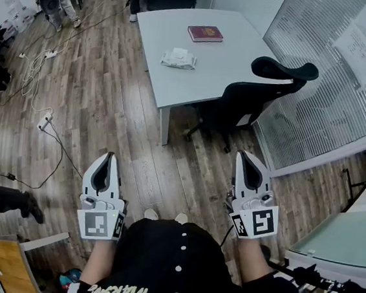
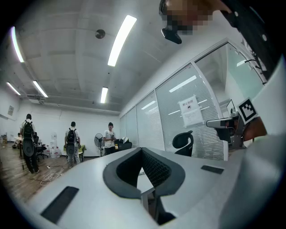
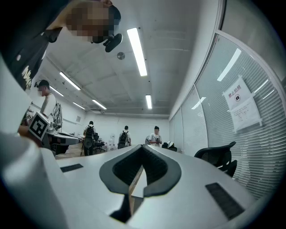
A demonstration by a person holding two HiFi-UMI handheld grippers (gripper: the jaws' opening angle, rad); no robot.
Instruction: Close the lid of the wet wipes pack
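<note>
Both grippers held level and shut, well short of the table with the wet wipes pack.

The person stands on the wooden floor [image 1: 108,115] with the left gripper [image 1: 110,157] and the right gripper [image 1: 242,155] out in front at waist height, side by side and well apart. Each has its jaws brought together at the tips, with nothing between them. The wet wipes pack [image 1: 179,59] lies near the middle of the grey table [image 1: 238,57] ahead, far from both grippers; it is too small here to tell how its lid sits. A red book [image 1: 205,34] lies beyond it, apart from it. A black office chair [image 1: 250,97] stands at the table's right side, by the glass partition [image 1: 325,92].
</note>
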